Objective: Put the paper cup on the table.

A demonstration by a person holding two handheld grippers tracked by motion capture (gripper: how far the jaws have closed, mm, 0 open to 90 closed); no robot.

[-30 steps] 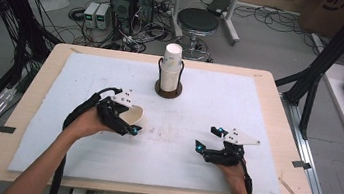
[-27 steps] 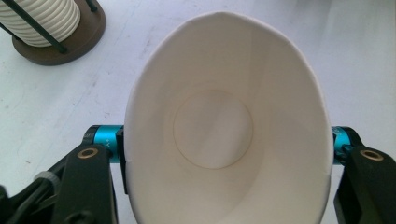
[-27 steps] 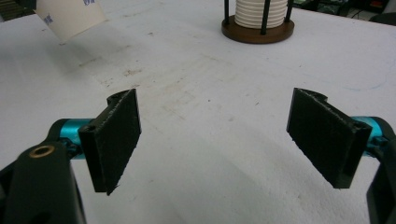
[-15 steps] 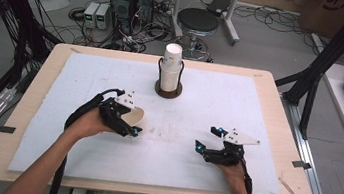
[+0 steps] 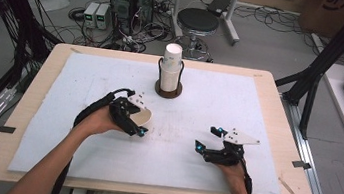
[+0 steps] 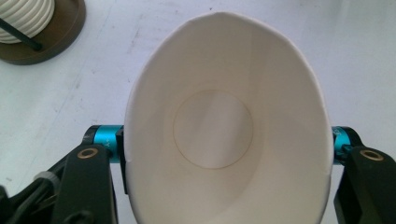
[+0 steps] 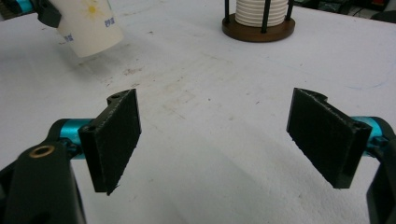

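Table (image 5: 270, 105) under white foam mat (image 5: 219, 108)

The left gripper (image 5: 132, 120) hovered left of the table's middle, its jaws clamped on a paper cup (image 5: 143, 117). The right gripper (image 5: 208, 138) rested toward the near right edge, jaws spread wide and holding nothing.

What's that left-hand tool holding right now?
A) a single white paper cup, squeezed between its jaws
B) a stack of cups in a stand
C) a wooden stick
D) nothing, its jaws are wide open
A: in the left gripper view the paper cup sits clamped between the two jaws, its rim pressed into an oval, and the high view shows the left gripper carrying it.
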